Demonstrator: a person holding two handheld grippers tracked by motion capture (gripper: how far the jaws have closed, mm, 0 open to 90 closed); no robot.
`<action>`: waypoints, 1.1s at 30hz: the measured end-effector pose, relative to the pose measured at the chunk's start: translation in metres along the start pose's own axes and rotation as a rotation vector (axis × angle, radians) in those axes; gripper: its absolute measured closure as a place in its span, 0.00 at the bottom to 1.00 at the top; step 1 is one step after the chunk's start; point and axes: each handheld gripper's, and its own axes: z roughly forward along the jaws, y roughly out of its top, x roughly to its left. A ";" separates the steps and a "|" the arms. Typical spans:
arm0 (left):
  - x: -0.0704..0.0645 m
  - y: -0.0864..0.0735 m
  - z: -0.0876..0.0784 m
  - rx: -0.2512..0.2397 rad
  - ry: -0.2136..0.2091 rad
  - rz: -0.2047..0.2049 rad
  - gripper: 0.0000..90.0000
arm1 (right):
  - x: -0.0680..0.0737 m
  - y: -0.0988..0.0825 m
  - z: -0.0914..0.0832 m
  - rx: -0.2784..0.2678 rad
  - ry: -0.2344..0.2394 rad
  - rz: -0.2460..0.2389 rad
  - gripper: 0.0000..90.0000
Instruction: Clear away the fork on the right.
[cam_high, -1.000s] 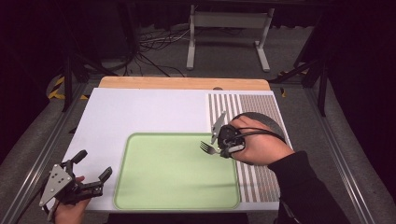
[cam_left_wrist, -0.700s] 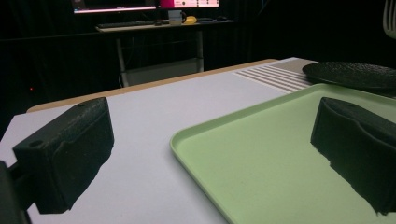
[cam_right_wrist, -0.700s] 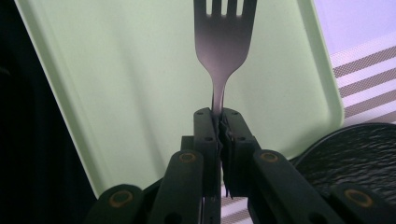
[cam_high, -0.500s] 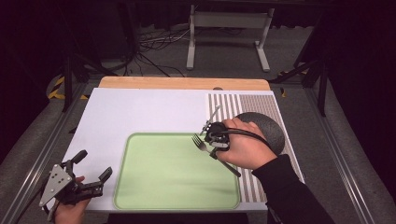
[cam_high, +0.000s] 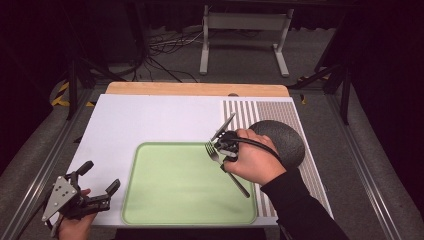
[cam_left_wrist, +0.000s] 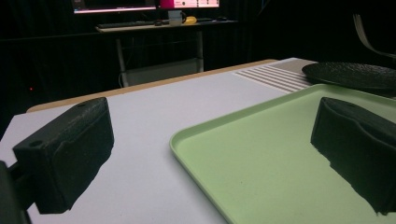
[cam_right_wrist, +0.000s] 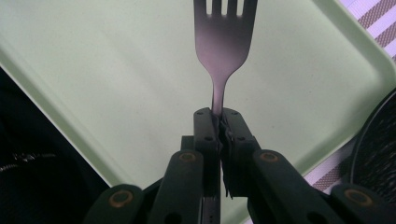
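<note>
My right gripper (cam_high: 223, 148) is shut on a metal fork (cam_high: 214, 151) and holds it by the neck over the right part of the light green tray (cam_high: 175, 200). The tines point to the left and the handle (cam_high: 240, 186) runs back under the hand. In the right gripper view the fork (cam_right_wrist: 224, 42) sticks straight out of the shut jaws of the right gripper (cam_right_wrist: 218, 122), with the tray (cam_right_wrist: 93, 70) below it. My left gripper (cam_high: 101, 176) rests open at the table's front left, beside the tray's left edge. In the left gripper view its pads (cam_left_wrist: 65, 154) stand wide apart with nothing between them.
A dark round plate (cam_high: 282, 140) lies on the striped right part of the white mat (cam_high: 150, 120), just behind the right hand. It appears as well in the left gripper view, plate (cam_left_wrist: 355, 74). A wooden strip (cam_high: 195, 89) borders the table's far edge.
The right hand has carried the fork leftward from beside the dark plate to over the tray, a little lower. The left gripper has stayed still.
</note>
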 end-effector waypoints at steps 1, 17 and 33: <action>0.000 0.000 0.000 0.000 0.001 0.000 0.00 | -0.001 0.000 0.002 0.001 0.001 0.027 0.95; 0.000 0.000 0.000 0.001 0.000 -0.001 0.00 | -0.011 0.001 0.026 0.043 0.000 0.148 0.95; 0.001 -0.002 0.002 0.007 -0.005 -0.007 0.00 | -0.025 -0.006 0.054 0.041 0.006 0.175 0.95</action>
